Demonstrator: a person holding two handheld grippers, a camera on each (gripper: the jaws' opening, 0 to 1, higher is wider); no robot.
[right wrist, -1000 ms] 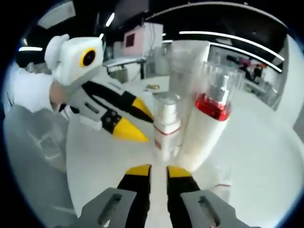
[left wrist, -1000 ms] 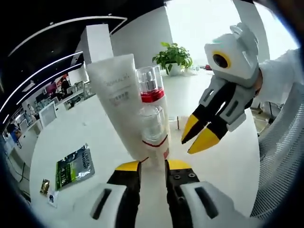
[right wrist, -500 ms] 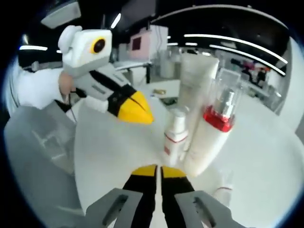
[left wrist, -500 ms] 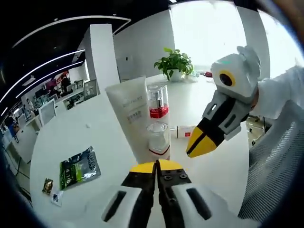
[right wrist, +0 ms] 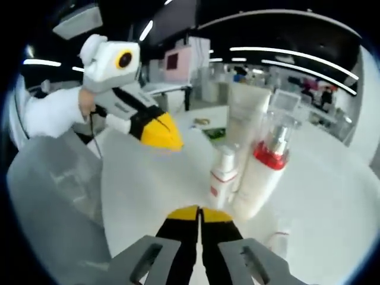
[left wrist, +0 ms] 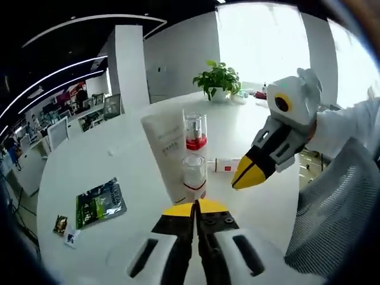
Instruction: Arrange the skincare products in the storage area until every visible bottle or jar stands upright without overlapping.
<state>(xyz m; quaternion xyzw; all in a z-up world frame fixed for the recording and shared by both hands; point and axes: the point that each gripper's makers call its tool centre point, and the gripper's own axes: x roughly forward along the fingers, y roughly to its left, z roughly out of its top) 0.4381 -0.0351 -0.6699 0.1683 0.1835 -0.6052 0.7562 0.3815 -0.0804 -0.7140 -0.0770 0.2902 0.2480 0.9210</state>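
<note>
In the left gripper view, the left gripper [left wrist: 195,207] sits at the bottom edge with its yellow-tipped jaws pressed together and nothing between them. The white table [left wrist: 89,160] is the reference surface for every item below.

Just beyond the left gripper tips, three products stand upright on the table in a tight cluster. Nearest is a small bottle [left wrist: 194,177] with a clear cap and a red band at its base. Touching it on the left is a tall white tube [left wrist: 168,157], standing on its cap and leaning slightly. Behind the small bottle stands a pump bottle [left wrist: 195,130] with a clear cover and a red collar. To the right of the cluster, a small white tube with a red mark [left wrist: 224,164] lies flat on the table.

The right gripper [left wrist: 246,176] hangs above the table to the right of the cluster, jaws closed and empty, held by a person's white sleeve [left wrist: 341,127].

To the left of the cluster, a green packet [left wrist: 98,203] lies flat on the table, with two small sachets [left wrist: 64,230] near the table edge. A potted plant [left wrist: 221,77] stands at the far edge.

In the right gripper view, the right gripper [right wrist: 200,214] shows shut, empty jaws, and the left gripper [right wrist: 161,134] hovers to the left of the cluster.
</note>
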